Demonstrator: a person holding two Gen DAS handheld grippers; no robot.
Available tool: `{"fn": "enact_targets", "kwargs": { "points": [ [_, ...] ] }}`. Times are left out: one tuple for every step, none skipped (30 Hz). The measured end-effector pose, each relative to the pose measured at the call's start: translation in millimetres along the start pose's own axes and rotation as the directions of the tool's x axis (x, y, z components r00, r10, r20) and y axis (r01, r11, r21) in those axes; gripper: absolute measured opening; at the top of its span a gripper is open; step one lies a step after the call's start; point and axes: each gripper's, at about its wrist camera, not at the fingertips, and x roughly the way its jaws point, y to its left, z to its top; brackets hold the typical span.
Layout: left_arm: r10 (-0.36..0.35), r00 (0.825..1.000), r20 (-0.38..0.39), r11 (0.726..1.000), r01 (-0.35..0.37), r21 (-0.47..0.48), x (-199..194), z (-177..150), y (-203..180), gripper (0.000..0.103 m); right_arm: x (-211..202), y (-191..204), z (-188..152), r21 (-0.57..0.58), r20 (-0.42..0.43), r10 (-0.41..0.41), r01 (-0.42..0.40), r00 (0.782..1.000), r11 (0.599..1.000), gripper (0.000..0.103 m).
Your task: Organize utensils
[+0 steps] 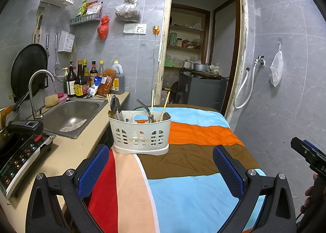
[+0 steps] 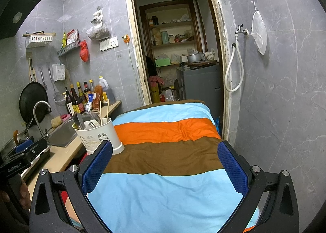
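A white slotted utensil caddy [image 1: 140, 133] stands upright on the striped cloth [image 1: 193, 171] at the table's left edge. It holds chopsticks [image 1: 152, 101], spoons [image 1: 114, 106] and other metal utensils. It also shows in the right wrist view [image 2: 97, 136], left of the near finger. My left gripper [image 1: 161, 161] is open and empty, just in front of the caddy. My right gripper [image 2: 165, 159] is open and empty over the cloth [image 2: 169, 192], to the right of the caddy.
A steel sink [image 1: 71, 114] with a tap [image 1: 36, 88] lies left of the table. An induction cooker [image 1: 20, 155] sits at the near left. Sauce bottles [image 1: 81, 82] line the wall. An open doorway [image 1: 201, 49] lies behind the table.
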Motion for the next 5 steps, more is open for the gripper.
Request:
{"fn": "enact_targets", "kwargs": {
  "points": [
    [0.002,1.000,-0.001,1.000,-0.002,0.000,-0.4,-0.3,-0.8,0.102,-0.8,0.4,-1.0,0.000,-0.002,0.000,0.000,1.000,1.000,0.101],
    [0.001,1.000,-0.003,1.000,-0.001,-0.001,-0.3,-0.1,0.9,0.102,-1.9,1.0,-2.2,0.000,-0.004,0.000,0.000,1.000,1.000,0.101],
    [0.001,1.000,-0.005,1.000,-0.001,-0.003,-0.3,-0.2,2.8,0.102,-2.1,0.7,-3.5,0.000,-0.005,-0.001,0.001,1.000,1.000,0.101],
    [0.001,1.000,-0.008,1.000,-0.001,-0.003,0.0,0.1,3.8,0.102,-2.7,1.6,-4.8,0.000,-0.008,-0.001,0.001,1.000,1.000,0.101],
    [0.002,1.000,-0.011,1.000,-0.002,-0.003,5.3,3.0,7.0,0.102,-3.0,2.6,-6.2,0.000,-0.011,-0.002,0.002,1.000,1.000,0.102]
  ]
}}
